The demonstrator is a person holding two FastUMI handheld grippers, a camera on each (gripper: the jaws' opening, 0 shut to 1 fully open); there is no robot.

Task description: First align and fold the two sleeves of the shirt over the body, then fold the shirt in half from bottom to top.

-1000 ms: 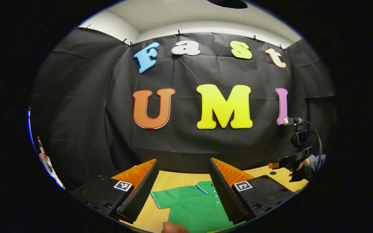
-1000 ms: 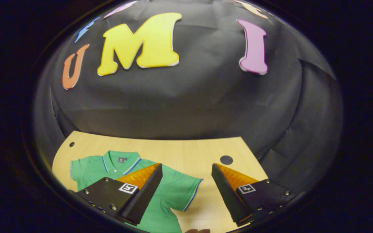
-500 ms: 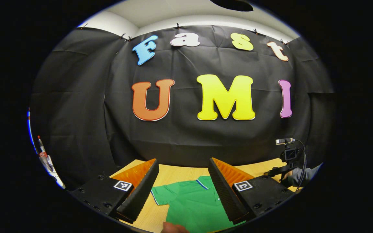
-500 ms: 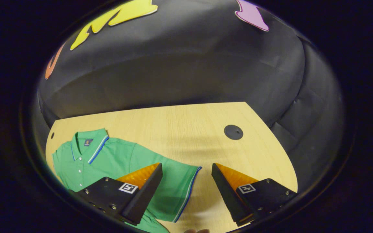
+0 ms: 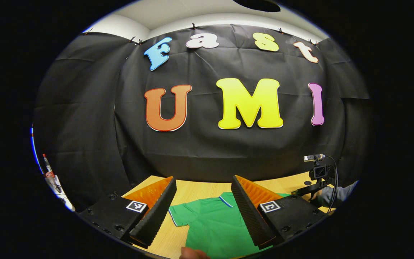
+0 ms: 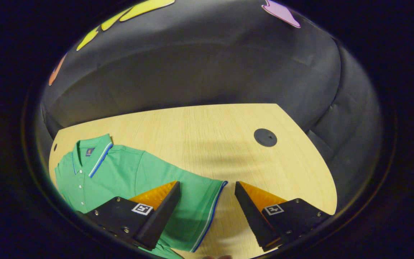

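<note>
I see the green shirt (image 6: 128, 180) flat on the table (image 6: 210, 136), my left gripper (image 5: 203, 212) spread wide above it, my right gripper (image 6: 207, 212) wide over its sleeve (image 6: 196, 208), neither gripping

Both grippers spread wide, gripping nothing.

The left gripper (image 5: 204, 210) sits level, facing forward, its two fingers parted with nothing between them. The right gripper (image 6: 207, 212) tilts downward, fingers equally wide apart and empty. In the left gripper view the right gripper also appears far off to the right, a sleeve (image 5: 341, 192) behind it.
</note>
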